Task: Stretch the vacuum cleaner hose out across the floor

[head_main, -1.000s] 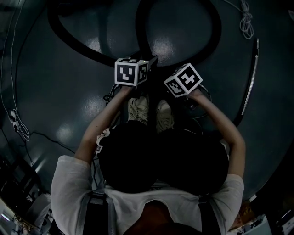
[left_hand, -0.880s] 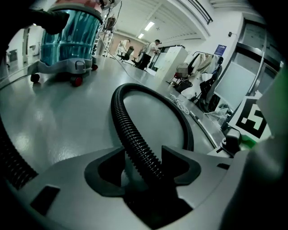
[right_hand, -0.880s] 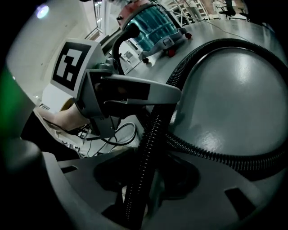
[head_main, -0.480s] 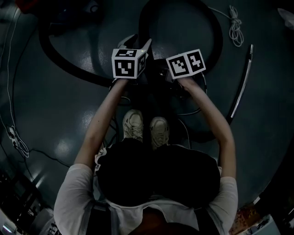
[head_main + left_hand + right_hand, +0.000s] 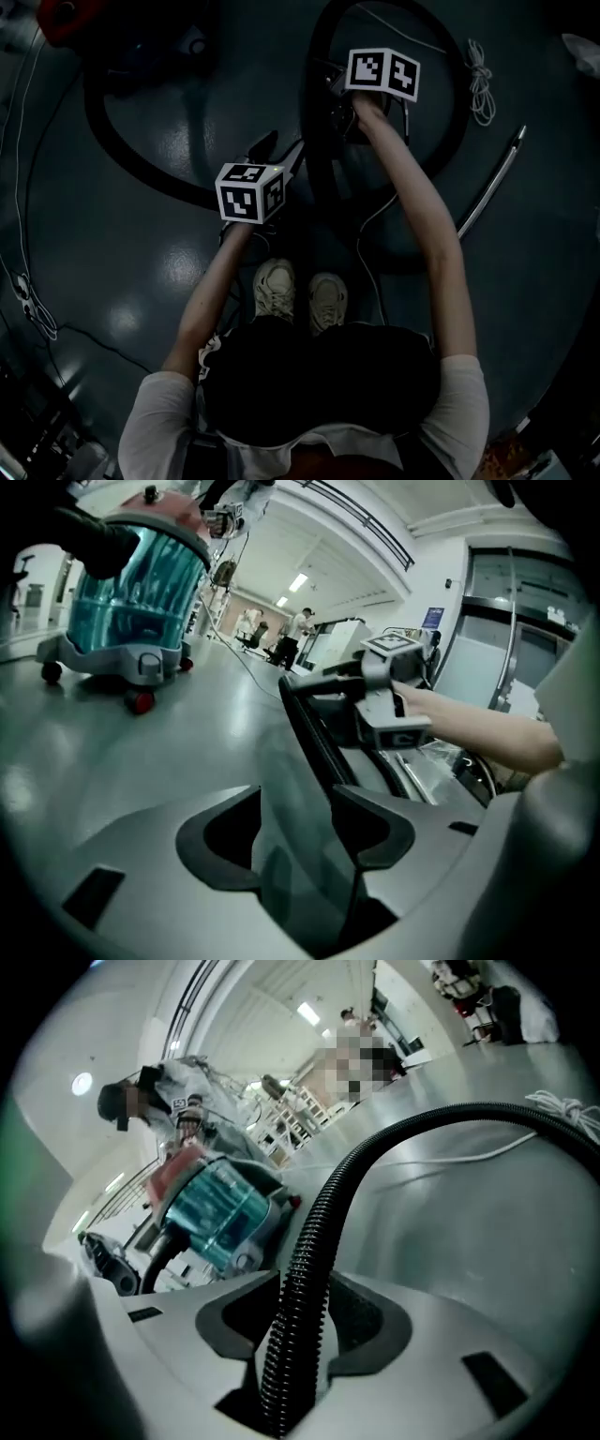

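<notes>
The black ribbed vacuum hose [image 5: 441,56] lies in big loops on the dark floor and runs to the red-topped vacuum cleaner [image 5: 66,19]. My right gripper [image 5: 330,98] reaches far forward and is shut on the ribbed hose [image 5: 298,1307], which arcs away to the right. My left gripper [image 5: 272,150] stays nearer my feet. Its jaws have just been closing, and they now hold the hose's smooth dark rigid end piece [image 5: 300,808]. The left gripper view also shows the right gripper [image 5: 394,700] in a hand, and the teal canister [image 5: 131,583].
A thin metal wand [image 5: 492,183] lies on the floor at the right, beside a bundled white cord [image 5: 480,80]. Thin cables [image 5: 28,300] trail along the left. My shoes [image 5: 300,291] stand just behind the left gripper. People stand far off in the hall.
The right gripper has swung far forward, away from the left one, with the hose in it. The left gripper has drifted slightly nearer my feet. The vacuum cleaner has come into view at top left.
</notes>
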`<action>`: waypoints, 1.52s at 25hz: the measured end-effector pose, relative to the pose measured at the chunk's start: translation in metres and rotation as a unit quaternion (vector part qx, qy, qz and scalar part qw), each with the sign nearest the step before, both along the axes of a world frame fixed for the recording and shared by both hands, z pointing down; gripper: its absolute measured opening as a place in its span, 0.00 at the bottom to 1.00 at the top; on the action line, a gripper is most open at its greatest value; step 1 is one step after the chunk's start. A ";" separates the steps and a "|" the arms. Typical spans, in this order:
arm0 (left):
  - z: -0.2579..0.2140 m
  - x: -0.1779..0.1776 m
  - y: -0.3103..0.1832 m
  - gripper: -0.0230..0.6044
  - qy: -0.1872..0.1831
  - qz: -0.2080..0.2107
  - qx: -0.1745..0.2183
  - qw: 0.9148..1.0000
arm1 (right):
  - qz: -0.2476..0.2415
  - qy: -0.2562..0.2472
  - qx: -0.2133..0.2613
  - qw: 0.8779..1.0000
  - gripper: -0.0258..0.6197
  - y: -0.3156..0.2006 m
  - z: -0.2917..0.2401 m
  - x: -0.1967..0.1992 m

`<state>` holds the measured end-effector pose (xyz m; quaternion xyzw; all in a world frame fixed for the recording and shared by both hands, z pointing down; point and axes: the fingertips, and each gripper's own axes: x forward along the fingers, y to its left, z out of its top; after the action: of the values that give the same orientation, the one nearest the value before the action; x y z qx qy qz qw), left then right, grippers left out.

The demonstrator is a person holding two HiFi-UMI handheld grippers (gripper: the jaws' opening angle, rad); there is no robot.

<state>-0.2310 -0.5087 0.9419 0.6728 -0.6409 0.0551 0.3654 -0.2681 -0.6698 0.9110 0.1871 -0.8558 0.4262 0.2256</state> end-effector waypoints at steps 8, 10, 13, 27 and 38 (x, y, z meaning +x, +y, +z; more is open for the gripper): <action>-0.004 0.030 -0.035 0.39 0.066 0.034 0.011 0.997 | 0.090 0.046 0.148 0.984 0.22 -0.082 -0.012 0.006; -0.009 0.039 -0.033 0.39 0.092 0.036 0.013 0.995 | 0.088 0.069 0.220 0.969 0.13 -0.098 -0.025 0.013; -0.003 0.049 -0.029 0.39 0.072 0.042 0.005 0.996 | 0.035 0.071 0.233 0.969 0.13 -0.096 -0.032 0.015; 0.016 0.051 0.027 0.39 0.015 0.039 -0.041 0.998 | -0.376 0.144 0.087 0.911 0.20 0.207 0.040 0.193; 0.026 0.072 0.027 0.39 -0.006 0.056 -0.057 0.997 | -0.418 0.173 0.051 0.890 0.23 0.250 0.061 0.211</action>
<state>-0.1594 -0.4812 0.9676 0.6850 -0.6005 0.1159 0.3959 -0.0575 -0.4194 0.9725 -0.1058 -0.8230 0.2089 0.5175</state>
